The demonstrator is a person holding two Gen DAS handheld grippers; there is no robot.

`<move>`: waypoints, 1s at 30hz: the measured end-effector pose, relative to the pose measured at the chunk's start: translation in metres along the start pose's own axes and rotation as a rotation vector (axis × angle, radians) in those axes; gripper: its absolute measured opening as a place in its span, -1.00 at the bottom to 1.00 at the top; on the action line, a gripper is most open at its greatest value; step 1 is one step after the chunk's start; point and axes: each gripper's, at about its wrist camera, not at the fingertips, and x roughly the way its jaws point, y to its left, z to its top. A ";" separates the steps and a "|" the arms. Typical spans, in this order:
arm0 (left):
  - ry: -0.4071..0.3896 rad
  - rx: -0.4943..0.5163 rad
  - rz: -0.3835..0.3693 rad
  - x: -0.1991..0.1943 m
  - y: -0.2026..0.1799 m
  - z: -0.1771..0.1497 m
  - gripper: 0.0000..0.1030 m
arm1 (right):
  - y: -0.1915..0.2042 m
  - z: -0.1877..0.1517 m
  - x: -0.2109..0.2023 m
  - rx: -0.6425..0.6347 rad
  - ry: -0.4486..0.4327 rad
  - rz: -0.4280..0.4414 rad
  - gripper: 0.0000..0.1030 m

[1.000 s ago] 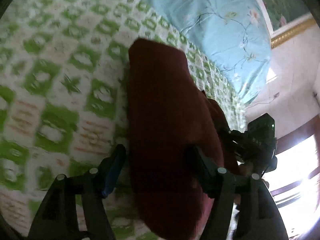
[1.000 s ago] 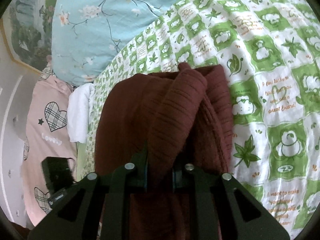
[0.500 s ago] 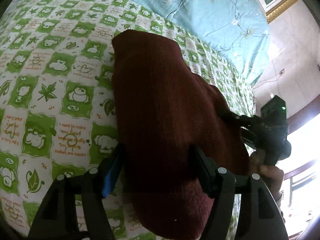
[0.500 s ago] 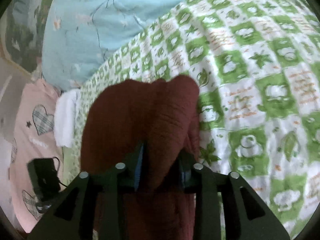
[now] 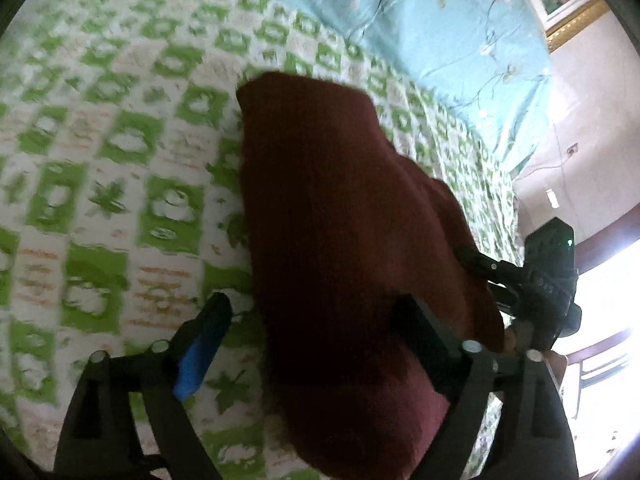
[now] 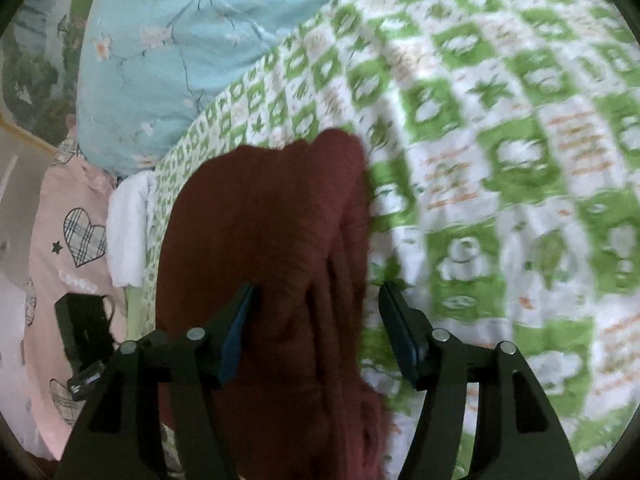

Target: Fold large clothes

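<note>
A dark red knitted garment [image 5: 340, 240] lies bunched in a long fold on the green-and-white bedsheet [image 5: 100, 160]. My left gripper [image 5: 316, 344] is open, its fingers wide apart on either side of the garment's near end. In the right wrist view the same garment [image 6: 272, 248] runs away from me. My right gripper [image 6: 316, 328] is open, its jaws standing either side of the cloth. The right gripper also shows in the left wrist view [image 5: 536, 280] at the garment's right edge.
A light blue floral quilt [image 5: 420, 20] lies at the head of the bed, and it shows in the right wrist view [image 6: 168, 48] too. A pink heart-print pillow [image 6: 68, 248] and a white cloth [image 6: 128, 232] lie at the left. A bright window [image 5: 600, 320] is on the right.
My right gripper was shut on a fold of the garment and has opened, letting it go. My left gripper stays open around the cloth. Both views shifted and blurred with motion.
</note>
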 end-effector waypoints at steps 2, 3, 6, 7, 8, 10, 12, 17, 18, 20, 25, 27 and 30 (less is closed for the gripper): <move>0.048 -0.020 -0.031 0.016 0.006 0.003 0.85 | 0.001 0.001 0.009 -0.004 0.014 0.014 0.25; 0.051 -0.022 -0.042 0.020 0.007 0.004 0.88 | 0.001 0.002 0.011 -0.005 0.017 0.019 0.25; 0.049 0.019 -0.055 0.024 0.004 0.009 0.70 | 0.003 0.002 0.015 -0.016 0.031 0.034 0.20; 0.048 0.039 -0.075 0.025 0.001 0.010 0.38 | 0.004 0.002 0.017 -0.018 0.039 0.039 0.11; 0.054 0.048 -0.086 0.026 -0.001 0.011 0.37 | 0.004 0.001 0.021 -0.002 0.054 0.059 -0.14; 0.039 0.074 -0.072 0.024 -0.006 0.011 0.19 | 0.003 -0.002 0.020 0.025 0.047 0.084 -0.28; 0.011 0.098 -0.070 0.018 -0.010 0.009 0.08 | 0.009 -0.007 0.012 0.032 0.021 0.082 -0.37; -0.038 0.082 -0.108 -0.011 -0.004 0.006 -0.07 | 0.053 -0.018 -0.005 -0.005 -0.029 0.125 -0.42; -0.048 0.078 -0.108 -0.020 0.000 0.005 -0.08 | 0.063 -0.020 -0.005 -0.015 -0.027 0.133 -0.42; -0.082 0.079 -0.096 -0.046 0.009 -0.001 -0.08 | 0.088 -0.027 0.002 -0.043 -0.011 0.172 -0.43; -0.143 0.060 -0.002 -0.121 0.043 -0.013 -0.08 | 0.134 -0.044 0.043 -0.052 0.058 0.318 -0.43; -0.161 0.059 0.054 -0.150 0.057 -0.019 -0.08 | 0.152 -0.054 0.068 -0.066 0.088 0.348 -0.43; -0.167 0.042 0.107 -0.171 0.079 -0.028 -0.08 | 0.166 -0.065 0.099 -0.072 0.131 0.358 -0.43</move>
